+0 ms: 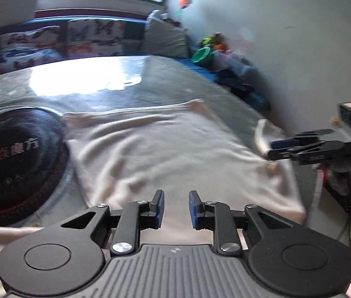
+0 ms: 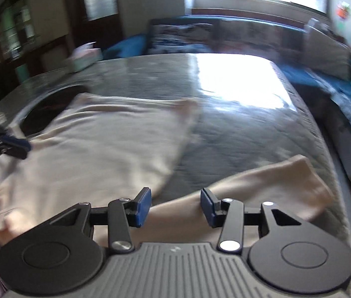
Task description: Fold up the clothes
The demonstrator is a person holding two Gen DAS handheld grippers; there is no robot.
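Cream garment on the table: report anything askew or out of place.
The cream knit garment lies rumpled, not flat. Its left edge overlaps the round black printed cushion, and one long sleeve trails off diagonally toward the grey table's right edge.

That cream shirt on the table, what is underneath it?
The cream shirt lies on a grey quilted table cover. Its far left corner overlaps a black round cushion. Whether anything else lies beneath the cloth cannot be seen.
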